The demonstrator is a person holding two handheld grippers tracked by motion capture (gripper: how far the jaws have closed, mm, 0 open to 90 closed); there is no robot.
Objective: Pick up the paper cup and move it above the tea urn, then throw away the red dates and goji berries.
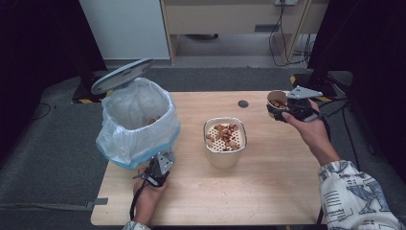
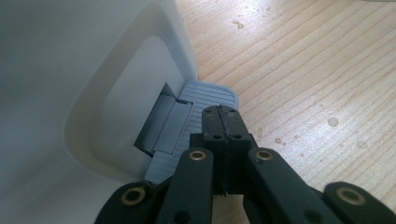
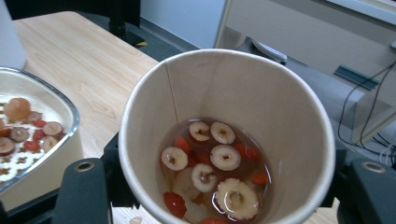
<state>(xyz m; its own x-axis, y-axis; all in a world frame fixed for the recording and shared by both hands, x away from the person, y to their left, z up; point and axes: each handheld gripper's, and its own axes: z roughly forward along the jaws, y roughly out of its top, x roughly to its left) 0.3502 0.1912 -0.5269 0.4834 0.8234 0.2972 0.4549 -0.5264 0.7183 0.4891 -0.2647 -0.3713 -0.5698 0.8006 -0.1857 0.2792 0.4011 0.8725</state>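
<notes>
Two grippers, both clamped.
Right gripper [image 1: 283, 111] holds paper cup [image 3: 224, 135] of fruit tea above table's [image 1: 268, 191] right edge; left gripper [image 2: 220, 122], jaws together, presses bin pedal [image 2: 196, 112].

Setting: lab or office test area. Wooden surface [image 1: 268, 191] stands on grey carpet [image 1: 48, 153], black curtains [image 1: 38, 38] at both sides. Loose cables [image 1: 280, 43] hang by pale cabinets [image 1: 230, 19] behind.
</notes>
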